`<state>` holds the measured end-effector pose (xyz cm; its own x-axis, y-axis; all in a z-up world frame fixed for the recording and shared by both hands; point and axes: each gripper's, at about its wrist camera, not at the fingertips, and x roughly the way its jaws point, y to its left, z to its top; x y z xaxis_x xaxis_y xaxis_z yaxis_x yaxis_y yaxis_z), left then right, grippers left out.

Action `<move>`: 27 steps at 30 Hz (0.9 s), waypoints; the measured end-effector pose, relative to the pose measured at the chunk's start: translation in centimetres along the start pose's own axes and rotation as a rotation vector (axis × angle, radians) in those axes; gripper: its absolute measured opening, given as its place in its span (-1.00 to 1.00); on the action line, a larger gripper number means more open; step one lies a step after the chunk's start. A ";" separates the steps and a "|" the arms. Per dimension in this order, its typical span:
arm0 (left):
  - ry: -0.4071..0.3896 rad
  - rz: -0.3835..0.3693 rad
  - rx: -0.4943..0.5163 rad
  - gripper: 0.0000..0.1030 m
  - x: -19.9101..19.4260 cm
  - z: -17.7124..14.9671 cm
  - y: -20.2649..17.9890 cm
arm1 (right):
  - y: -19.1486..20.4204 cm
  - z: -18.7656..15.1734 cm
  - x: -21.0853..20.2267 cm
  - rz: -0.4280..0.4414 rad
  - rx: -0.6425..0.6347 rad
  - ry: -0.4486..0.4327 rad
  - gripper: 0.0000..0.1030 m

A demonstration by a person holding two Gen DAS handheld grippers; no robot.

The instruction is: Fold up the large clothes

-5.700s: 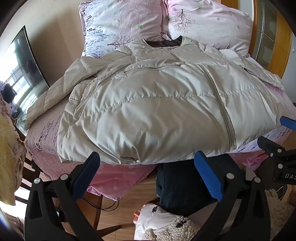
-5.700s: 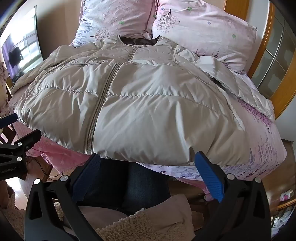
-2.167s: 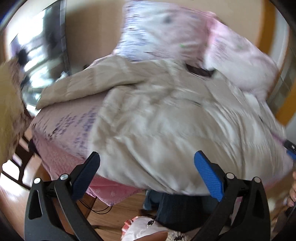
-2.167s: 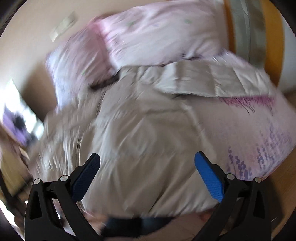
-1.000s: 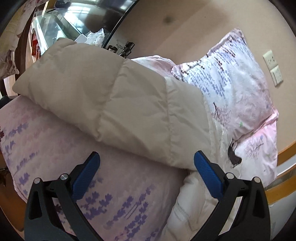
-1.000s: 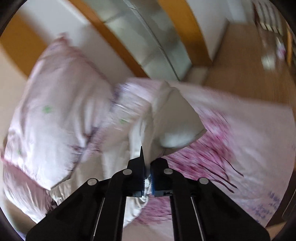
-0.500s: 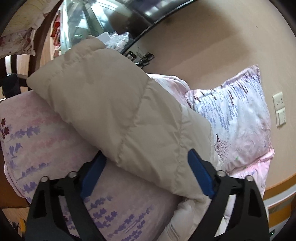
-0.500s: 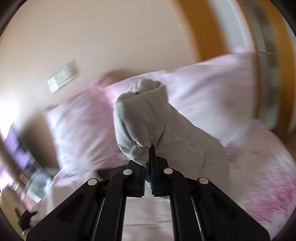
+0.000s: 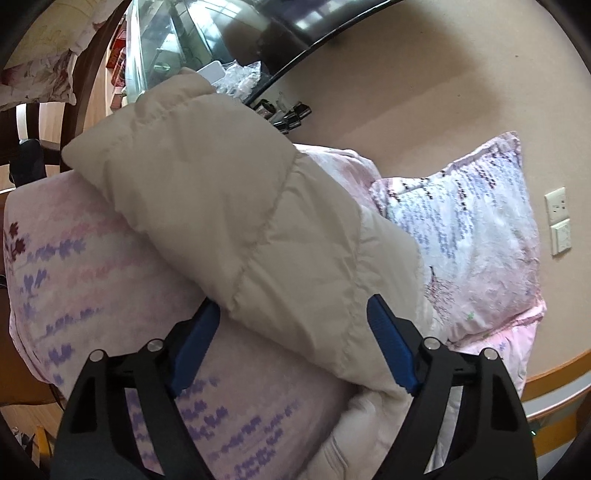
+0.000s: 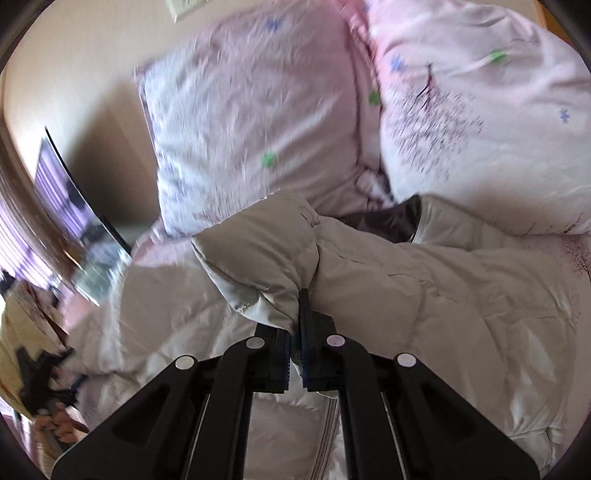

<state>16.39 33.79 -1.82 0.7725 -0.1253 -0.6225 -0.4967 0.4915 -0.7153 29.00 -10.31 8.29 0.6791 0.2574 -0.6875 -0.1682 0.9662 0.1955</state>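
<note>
A beige puffy jacket lies on the bed. Its left sleeve stretches out over the pink bedspread. My left gripper straddles that sleeve; its jaws are closing, with the sleeve filling the gap between the blue pads. My right gripper is shut on the cuff end of the other sleeve. It holds that sleeve up over the jacket body, just short of the dark-lined collar.
Two flowered pink pillows lean at the head of the bed; one pillow shows beside the left sleeve. A TV and a cluttered glass shelf stand past the bed's left side. Wall sockets sit above the wooden headboard.
My left pads have drawn in around the left sleeve. My right gripper, still shut on the other sleeve, has swung it across from the bed's right side to over the jacket body.
</note>
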 end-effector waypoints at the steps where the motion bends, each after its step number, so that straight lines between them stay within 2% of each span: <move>1: -0.004 -0.007 0.006 0.58 -0.3 -0.2 -0.1 | 0.6 -0.4 1.0 -0.017 -0.029 0.036 -0.91; 5: -0.016 -0.035 0.036 0.62 -1.6 -0.9 -0.5 | 3.5 -2.6 4.5 -0.128 -0.188 0.172 -0.78; 7: -0.008 -0.042 0.049 0.65 -1.7 -1.1 -0.5 | 4.7 -4.0 5.5 -0.196 -0.305 0.213 -0.72; 9: 0.007 -0.048 0.071 0.67 -1.8 -1.4 -0.6 | 5.2 -4.9 5.3 -0.218 -0.364 0.245 -0.57; 10: 0.013 -0.050 0.086 0.68 -1.9 -1.5 -0.6 | 5.3 -5.1 5.2 -0.215 -0.374 0.259 -0.31; 11: 0.016 -0.050 0.096 0.70 -1.9 -1.6 -0.6 | 5.4 -5.3 4.8 -0.184 -0.381 0.279 0.24; 12: 0.019 -0.051 0.109 0.71 -2.1 -1.8 -0.5 | 5.7 -5.3 4.2 -0.143 -0.384 0.281 0.51; 13: 0.022 -0.057 0.117 0.71 -2.2 -1.9 -0.5 | 5.9 -5.4 3.5 -0.131 -0.393 0.268 0.66; 15: 0.032 -0.069 0.120 0.72 -2.4 -2.1 -0.1 | 6.4 -5.0 1.9 -0.128 -0.406 0.198 0.52; 17: 0.037 -0.086 0.107 0.72 -2.6 -2.2 0.4 | 6.1 -4.1 1.2 -0.097 -0.343 0.158 0.05; 18: 0.035 -0.088 0.099 0.71 -2.7 -2.2 0.6 | 5.6 -3.6 1.3 -0.087 -0.292 0.153 -0.08; 19: 0.033 -0.090 0.084 0.71 -2.7 -2.1 0.9 | 4.8 -2.9 2.0 -0.075 -0.221 0.163 -0.33; 20: 0.033 -0.092 0.070 0.70 -2.7 -2.1 1.2 | 4.2 -2.7 2.8 -0.070 -0.170 0.179 -0.43; 22: 0.029 -0.096 0.030 0.69 -2.8 -2.0 2.0 | 3.8 -2.9 4.8 -0.074 -0.136 0.238 -0.52; 24: 0.017 -0.097 0.001 0.69 -2.9 -2.0 2.6 | 4.8 -3.8 7.5 -0.097 -0.230 0.343 -0.51; 25: 0.009 -0.090 -0.009 0.69 -2.9 -1.8 2.7 | 5.8 -4.3 7.7 -0.136 -0.308 0.333 -0.51; 27: -0.008 -0.064 -0.042 0.57 -2.8 -1.5 3.3 | 6.2 -3.9 6.7 -0.126 -0.296 0.334 -0.51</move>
<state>12.05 34.49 -2.90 0.8066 -0.1481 -0.5722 -0.4620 0.4461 -0.7666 29.73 -2.54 2.11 0.4479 0.0819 -0.8903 -0.3287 0.9411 -0.0787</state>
